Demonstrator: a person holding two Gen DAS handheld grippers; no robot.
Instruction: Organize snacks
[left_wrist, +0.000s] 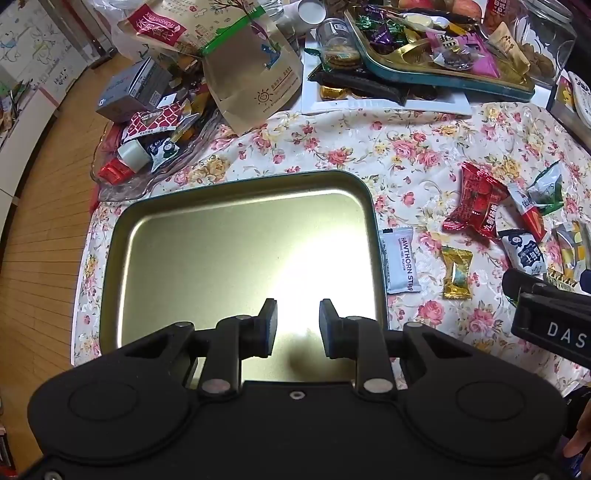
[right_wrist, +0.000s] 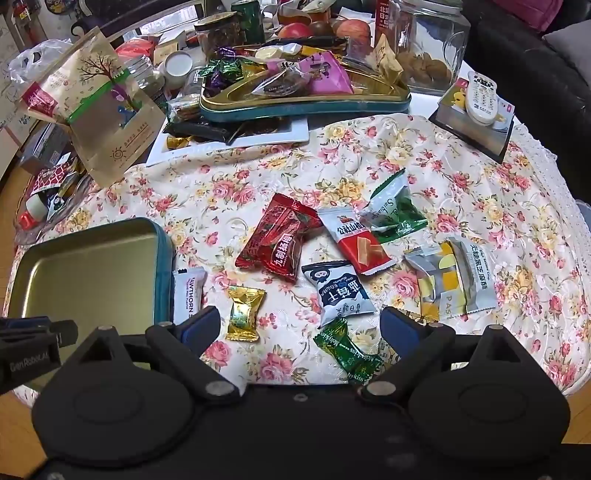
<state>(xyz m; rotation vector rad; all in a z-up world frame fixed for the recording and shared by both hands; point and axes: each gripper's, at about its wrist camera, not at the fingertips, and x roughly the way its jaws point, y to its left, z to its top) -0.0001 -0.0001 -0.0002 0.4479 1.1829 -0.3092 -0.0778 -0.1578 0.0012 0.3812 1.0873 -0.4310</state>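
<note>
Green Merrykiss candy (right_wrist: 347, 350) lies nearest, between the wide-apart jaws of the right claw (right_wrist: 299, 325) — a careless close could pinch the floral cloth (right_wrist: 461, 177). Left claw (left_wrist: 297, 328), narrowly apart and empty, hovers over the bare tin (left_wrist: 236, 192); loose snacks lie at its three o'clock.

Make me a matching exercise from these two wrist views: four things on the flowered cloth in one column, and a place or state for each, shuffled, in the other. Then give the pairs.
Things
1. metal tin
2. gold candy
3. white hawthorn strip packet
4. remote control

Places or states
A. lies against the tin's side
B. rests on a box at the far edge
C. nothing inside it
D. lies alone on the cloth, between the open right gripper's fingers in view

Pairs: 1-C, 2-D, 3-A, 4-B
</note>
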